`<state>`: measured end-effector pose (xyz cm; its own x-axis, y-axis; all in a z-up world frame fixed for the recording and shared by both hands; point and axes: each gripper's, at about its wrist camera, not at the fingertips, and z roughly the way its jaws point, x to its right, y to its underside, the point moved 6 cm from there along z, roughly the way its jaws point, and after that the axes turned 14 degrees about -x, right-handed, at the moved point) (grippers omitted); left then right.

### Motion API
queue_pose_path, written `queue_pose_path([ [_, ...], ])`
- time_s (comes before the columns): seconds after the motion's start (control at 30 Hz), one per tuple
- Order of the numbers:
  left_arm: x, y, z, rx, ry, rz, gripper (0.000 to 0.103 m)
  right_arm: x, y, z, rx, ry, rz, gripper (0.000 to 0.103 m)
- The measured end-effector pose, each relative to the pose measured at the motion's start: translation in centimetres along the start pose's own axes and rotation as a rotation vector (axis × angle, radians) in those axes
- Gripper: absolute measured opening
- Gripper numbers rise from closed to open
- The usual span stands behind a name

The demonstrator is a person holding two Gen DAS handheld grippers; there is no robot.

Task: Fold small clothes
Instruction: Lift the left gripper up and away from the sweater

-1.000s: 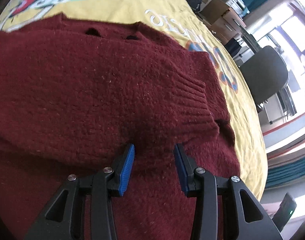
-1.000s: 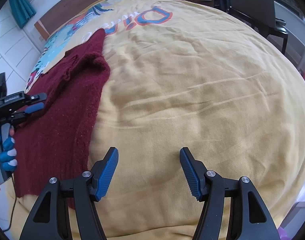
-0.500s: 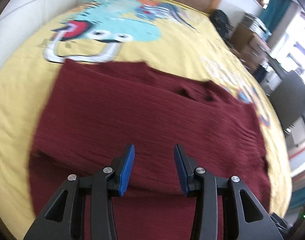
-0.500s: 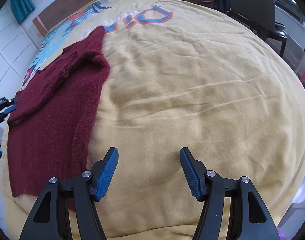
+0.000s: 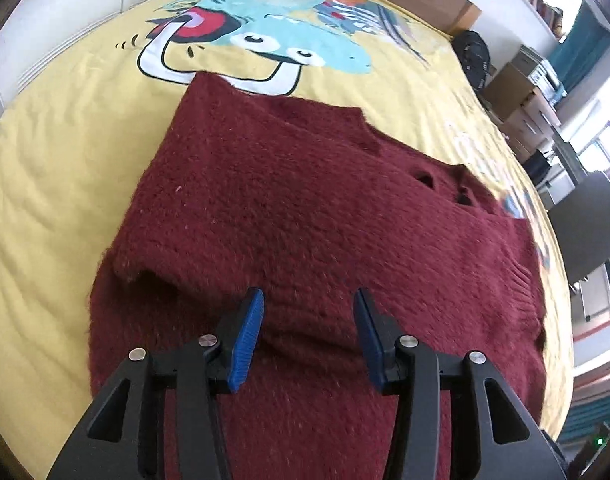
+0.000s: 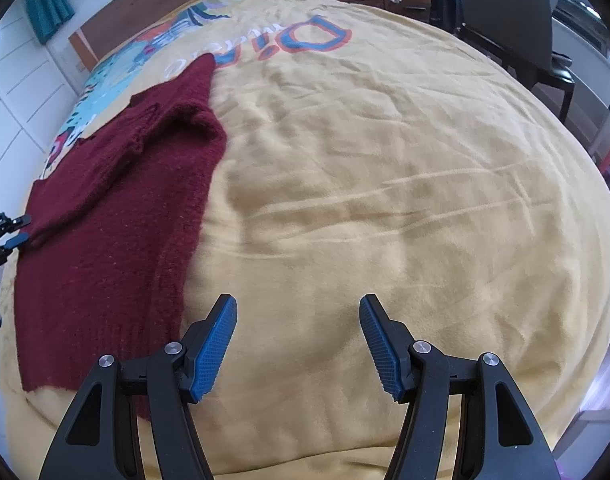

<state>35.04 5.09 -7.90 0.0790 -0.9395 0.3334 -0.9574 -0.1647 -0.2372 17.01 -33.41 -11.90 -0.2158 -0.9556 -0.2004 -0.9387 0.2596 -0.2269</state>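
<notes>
Fuzzy dark-red knitted sweater (image 5: 305,208) spread partly folded on yellow printed bedspread (image 6: 385,160), left gripper (image 5: 308,336) poised above its folded edge, jaws opening, nothing gripped, right gripper (image 6: 298,344) held released over bare bedspread beside sweater's hem.

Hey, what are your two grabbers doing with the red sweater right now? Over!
Left gripper opening over the maroon sweater, nothing pinched. Right gripper open above bare yellow blanket. Sweater partly folded. Nothing in the way.
</notes>
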Motion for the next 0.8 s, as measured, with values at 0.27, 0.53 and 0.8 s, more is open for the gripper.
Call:
queue_pose_path([
  [0.27, -1.2, 2.1, -4.7, 0.037, -0.015, 0.004, 0.041, -0.9, 0.8, -1.7, 0.027, -0.032, -0.018, 0.066],
  [0.53, -4.4, 5.1, -11.7, 0.087, -0.063, 0.012, 0.051, -2.3, 1.6, -4.0, 0.063, -0.071, -0.039, 0.066],
  [0.8, -7.6, 9.3, -15.2, 0.111, -0.095, -0.022, 0.052, -4.0, 2.5, -6.1, 0.097, -0.082, -0.079, 0.066],
])
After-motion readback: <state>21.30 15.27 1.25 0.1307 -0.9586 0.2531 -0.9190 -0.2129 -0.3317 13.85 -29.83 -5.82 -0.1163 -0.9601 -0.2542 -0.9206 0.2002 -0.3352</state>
